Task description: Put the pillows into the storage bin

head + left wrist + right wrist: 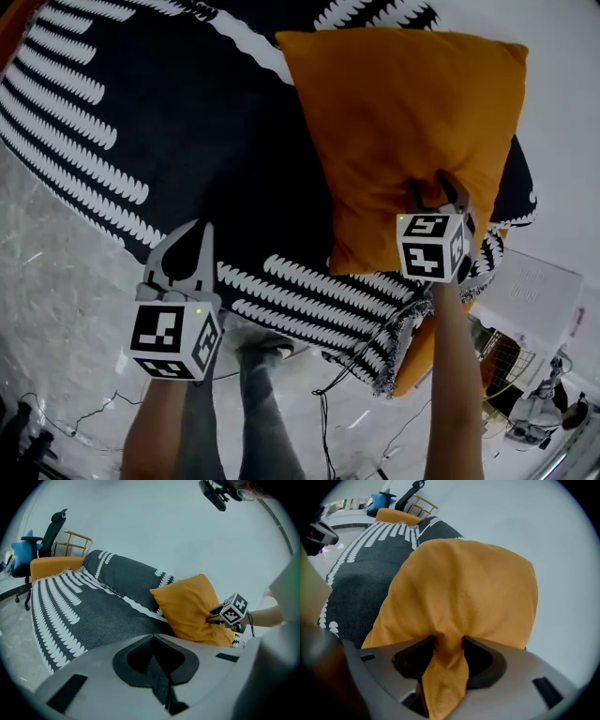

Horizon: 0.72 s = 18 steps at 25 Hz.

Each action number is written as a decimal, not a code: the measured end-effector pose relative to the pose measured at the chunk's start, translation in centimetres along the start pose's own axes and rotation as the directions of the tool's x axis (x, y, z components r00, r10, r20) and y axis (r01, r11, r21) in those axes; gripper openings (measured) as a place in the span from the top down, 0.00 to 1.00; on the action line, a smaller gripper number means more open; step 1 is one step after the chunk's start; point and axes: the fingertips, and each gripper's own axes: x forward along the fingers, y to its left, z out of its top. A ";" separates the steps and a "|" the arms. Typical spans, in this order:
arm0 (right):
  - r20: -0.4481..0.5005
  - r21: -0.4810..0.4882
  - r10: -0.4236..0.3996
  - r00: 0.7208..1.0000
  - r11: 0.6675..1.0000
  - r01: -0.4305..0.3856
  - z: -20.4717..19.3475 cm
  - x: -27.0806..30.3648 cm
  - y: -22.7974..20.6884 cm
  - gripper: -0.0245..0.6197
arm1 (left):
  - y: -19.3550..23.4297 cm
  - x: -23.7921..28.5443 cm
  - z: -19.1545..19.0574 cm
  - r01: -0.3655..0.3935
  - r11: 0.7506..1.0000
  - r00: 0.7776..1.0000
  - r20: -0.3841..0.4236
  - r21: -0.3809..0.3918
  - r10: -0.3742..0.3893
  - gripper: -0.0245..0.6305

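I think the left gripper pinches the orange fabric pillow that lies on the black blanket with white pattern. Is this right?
Not quite: it is the right gripper that pinches the orange fabric pillow, as the right gripper view shows. The pillow does lie on the black blanket with white pattern.

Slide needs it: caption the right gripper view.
Right gripper shut on a fold of the orange pillow, patterned throw behind.
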 end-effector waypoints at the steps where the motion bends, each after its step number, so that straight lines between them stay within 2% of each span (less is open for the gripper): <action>1: -0.010 0.016 0.001 1.000 1.000 -0.001 0.1 0.0 -0.1 0.65 | 0.0 0.0 0.1 0.000 1.000 1.000 0.000 0.002 0.000 0.95; 2: -0.017 0.033 0.001 1.000 0.999 0.000 0.1 0.0 -0.3 0.70 | 0.0 0.0 0.2 -0.001 1.000 1.000 0.001 0.002 0.001 0.95; 5: -0.034 0.066 -0.004 0.999 0.998 0.006 -0.1 0.2 -0.2 0.92 | 0.1 -0.3 0.3 -0.006 1.000 1.000 0.010 -0.013 0.006 0.95; 10: -0.019 0.076 -0.025 0.999 0.997 0.027 -0.2 -0.5 0.0 0.94 | -0.4 -0.9 0.0 0.013 1.000 1.000 0.026 -0.014 -0.013 0.95; 18: -0.006 0.073 -0.016 1.000 0.997 0.017 0.0 -2.2 0.1 0.95 | -0.6 -2.0 -0.5 0.018 1.000 1.000 0.012 -0.003 -0.018 0.95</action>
